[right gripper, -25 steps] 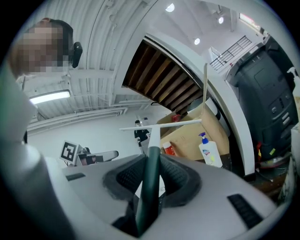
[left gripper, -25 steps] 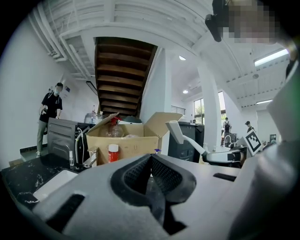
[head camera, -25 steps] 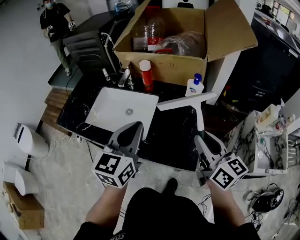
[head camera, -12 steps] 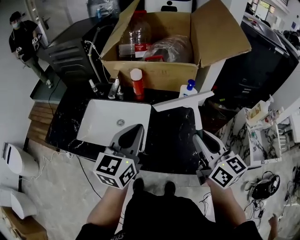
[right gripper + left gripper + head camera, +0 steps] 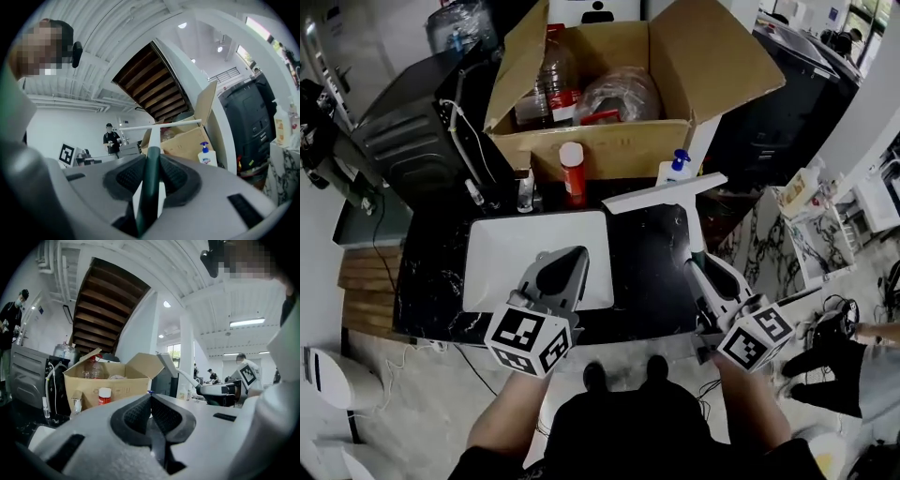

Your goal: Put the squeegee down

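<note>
Pre-placement, looks like: right claw (image 5: 695,266) is clamping the squeegee (image 5: 664,195) handle, blade at 12 o'clock over the worktop (image 5: 645,277); left claw (image 5: 573,253) idling closed, empty; next needs lowering, then release.

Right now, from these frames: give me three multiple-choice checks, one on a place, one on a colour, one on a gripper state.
1. Relative to the cardboard box, the red bottle with the white cap stands:
A. inside it
B. on the counter, in front of it
C. on top of a flap

2. The pump on the soap bottle is:
A. blue
B. green
C. yellow

3. The right gripper is:
A. open and empty
B. shut on nothing
C. shut on the squeegee

Key:
1 B: the head view shows the bottle upright on the dark counter against the box's front wall.
2 A: the right gripper view shows a blue pump on a white bottle.
3 C: in the right gripper view both pads press on the dark handle.
</note>
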Tool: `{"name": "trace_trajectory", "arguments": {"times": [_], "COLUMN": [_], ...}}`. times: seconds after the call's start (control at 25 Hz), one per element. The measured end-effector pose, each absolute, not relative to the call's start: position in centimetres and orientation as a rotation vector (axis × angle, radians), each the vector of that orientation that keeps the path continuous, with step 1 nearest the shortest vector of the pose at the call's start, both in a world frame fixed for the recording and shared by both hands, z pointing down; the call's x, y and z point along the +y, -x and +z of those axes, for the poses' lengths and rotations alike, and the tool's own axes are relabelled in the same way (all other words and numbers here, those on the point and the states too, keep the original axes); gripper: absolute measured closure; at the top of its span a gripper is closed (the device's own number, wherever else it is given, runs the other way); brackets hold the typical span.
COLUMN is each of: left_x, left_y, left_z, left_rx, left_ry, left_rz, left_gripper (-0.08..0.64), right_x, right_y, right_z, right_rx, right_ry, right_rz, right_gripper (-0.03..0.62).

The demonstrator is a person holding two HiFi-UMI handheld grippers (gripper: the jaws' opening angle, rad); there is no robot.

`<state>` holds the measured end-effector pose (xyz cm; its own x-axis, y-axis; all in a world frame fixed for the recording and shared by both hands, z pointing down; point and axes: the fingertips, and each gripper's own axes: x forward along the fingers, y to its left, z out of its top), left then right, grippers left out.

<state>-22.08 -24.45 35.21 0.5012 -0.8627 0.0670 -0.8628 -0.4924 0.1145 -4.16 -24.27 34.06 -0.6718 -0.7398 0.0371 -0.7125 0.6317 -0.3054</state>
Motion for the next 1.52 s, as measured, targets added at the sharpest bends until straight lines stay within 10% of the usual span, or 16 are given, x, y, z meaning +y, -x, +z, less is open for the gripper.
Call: {"name": "trace_trajectory", "arguments": {"times": [1.52], "left_x": [-29.6], "left_y": [14.4], "left_z": [41.3], "left_rx": [-1.317], "left_ry": [-2.601], "left_rz": [0.110], "left_gripper": [0.551], "right_x": [-32.2], "right_y": [1.4], "right_z": [50.1], "right_rx": [2.968], "right_ry": [1.431], "right_rz": [-0.816], "right_gripper": [0.492]}}
